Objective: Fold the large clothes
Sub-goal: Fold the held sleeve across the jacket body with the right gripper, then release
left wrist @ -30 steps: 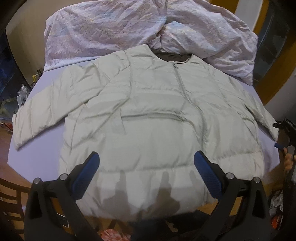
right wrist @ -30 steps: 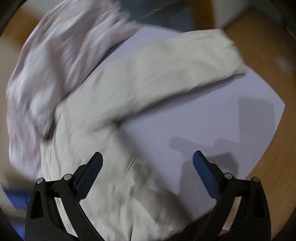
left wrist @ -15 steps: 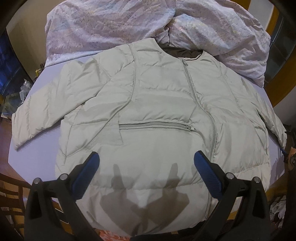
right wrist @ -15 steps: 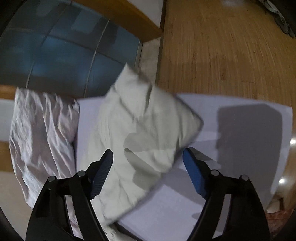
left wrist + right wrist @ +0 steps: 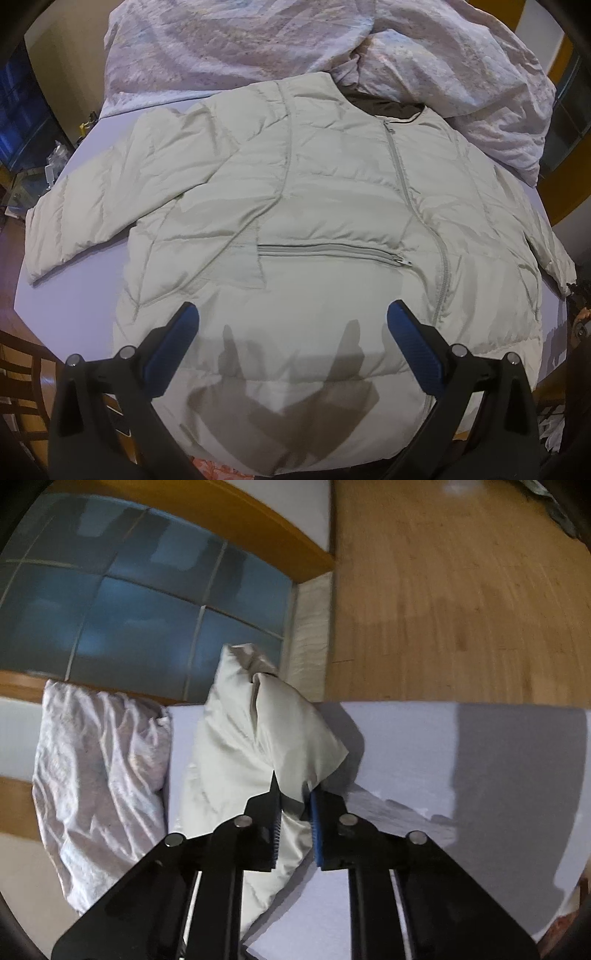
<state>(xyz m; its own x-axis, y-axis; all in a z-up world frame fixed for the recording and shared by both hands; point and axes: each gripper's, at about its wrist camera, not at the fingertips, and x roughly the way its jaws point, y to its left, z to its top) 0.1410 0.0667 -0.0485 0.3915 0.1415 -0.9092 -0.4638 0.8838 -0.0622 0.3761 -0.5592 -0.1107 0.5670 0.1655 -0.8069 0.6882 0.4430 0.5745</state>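
A pale grey-green puffer jacket (image 5: 314,206) lies face up, zipped and spread flat on the lavender table (image 5: 66,295), with its collar at the far side. My left gripper (image 5: 291,332) hovers open above the jacket's hem, nothing between its blue pads. In the right wrist view, my right gripper (image 5: 293,794) is closing its jaws around the cuff end of the jacket's right sleeve (image 5: 251,746). The pads pinch the puffy fabric at the table's (image 5: 424,757) edge. That same sleeve (image 5: 546,243) ends at the right rim of the left wrist view.
A crumpled pinkish sheet (image 5: 258,48) is heaped at the table's far side, touching the collar, and appears as the sheet (image 5: 96,768) left of the sleeve. A wooden chair (image 5: 22,387) stands at lower left. Wooden floor (image 5: 461,590) and a blue glass panel (image 5: 129,609) lie beyond the table.
My right gripper swung over to the sleeve's cuff and its jaws went from wide open to pinched on the fabric. The left gripper drifted slightly nearer the jacket and stayed open.
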